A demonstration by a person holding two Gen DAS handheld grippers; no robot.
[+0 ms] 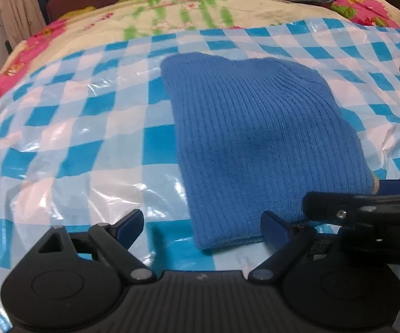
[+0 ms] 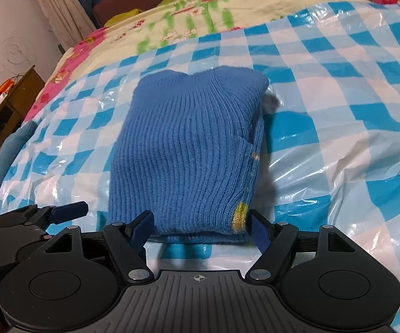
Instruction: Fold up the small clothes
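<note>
On checked plastic sheet [image 2: 338, 88], blue knit garment [image 2: 188, 149] already folded into a compact block — left gripper [image 1: 202, 223] and right gripper [image 2: 202, 226] both spread wide at its near edge, gripping nothing — perhaps one last fold left.

Light is dim, indoor and slightly cool, falling from overhead. White glare streaks the crinkled checkered plastic sheet [image 1: 94, 127], strongest near the lower left. The blue knitted garment [image 2: 188, 149] casts a soft shadow on its right side. Both fisheye views bow at the edges, darken in the corners and look soft, with the far floral bedspread [image 1: 188, 8] smeared.
</note>
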